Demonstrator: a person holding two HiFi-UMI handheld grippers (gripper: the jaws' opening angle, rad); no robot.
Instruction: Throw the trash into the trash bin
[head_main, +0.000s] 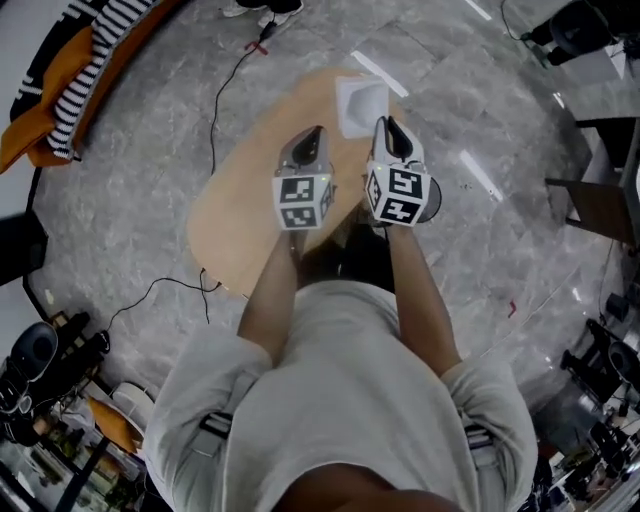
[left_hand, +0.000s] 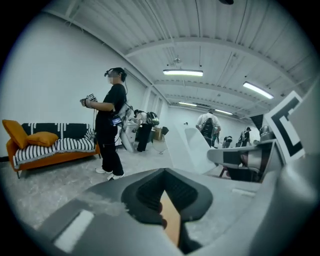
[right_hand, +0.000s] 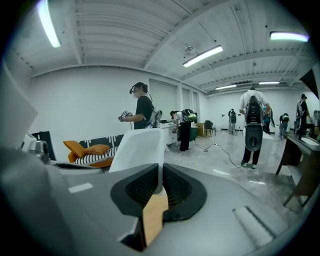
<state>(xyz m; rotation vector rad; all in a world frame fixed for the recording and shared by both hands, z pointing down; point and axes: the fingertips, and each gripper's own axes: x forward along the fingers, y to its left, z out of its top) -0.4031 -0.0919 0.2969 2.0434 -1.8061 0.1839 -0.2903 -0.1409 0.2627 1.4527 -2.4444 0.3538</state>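
Left gripper (head_main: 314, 132) above wooden table (head_main: 225, 235), jaws closed together, nothing between them. White trash bin (head_main: 358, 100) over table's far edge, its wall pinched in right gripper (head_main: 386, 124), jaws narrow on it. Grippers side by side, close together.

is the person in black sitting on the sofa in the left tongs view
No, the person in black is standing on the floor beside the orange sofa, not sitting on it.

White bin (head_main: 362, 100) close ahead above wooden table (head_main: 230, 220), open floor (head_main: 130, 200) all round, sofa (head_main: 70, 90) well off left
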